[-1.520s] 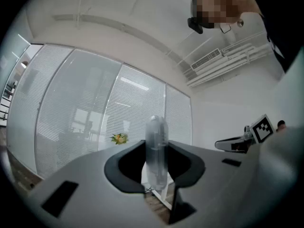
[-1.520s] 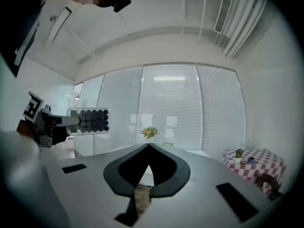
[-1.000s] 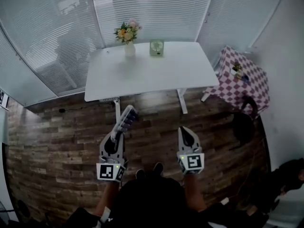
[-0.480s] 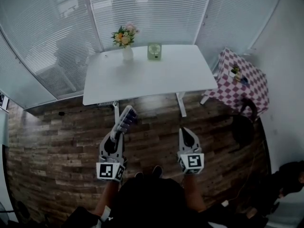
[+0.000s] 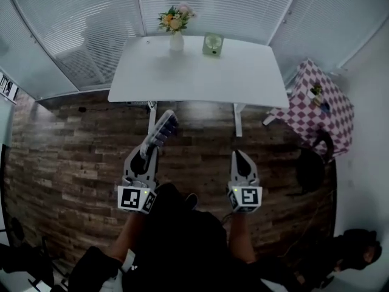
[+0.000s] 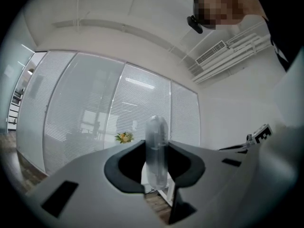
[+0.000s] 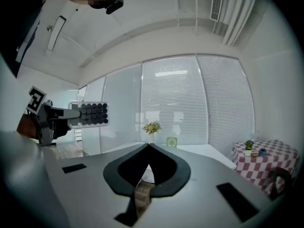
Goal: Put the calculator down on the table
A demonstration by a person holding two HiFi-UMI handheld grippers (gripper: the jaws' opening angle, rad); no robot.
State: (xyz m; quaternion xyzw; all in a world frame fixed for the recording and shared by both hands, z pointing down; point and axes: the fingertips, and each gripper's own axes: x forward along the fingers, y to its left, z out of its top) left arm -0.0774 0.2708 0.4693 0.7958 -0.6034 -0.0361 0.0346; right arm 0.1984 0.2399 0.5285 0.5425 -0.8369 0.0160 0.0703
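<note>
Both forearms reach forward side by side, each gripper pointing roughly level. The left gripper [image 5: 148,155] has its jaws clamped on the calculator [image 5: 162,129] — held edge-on and sticking out past the tips — while the right gripper [image 5: 237,157] carries nothing, its jaws pressed together at the tips.

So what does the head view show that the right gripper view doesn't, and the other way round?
Only the head view shows the marker cube on the right gripper. Only the right gripper view shows the ceiling vent and the calculator with its buttons face-on. Both show the white table, the flower vase and the left gripper holding the calculator.
</note>
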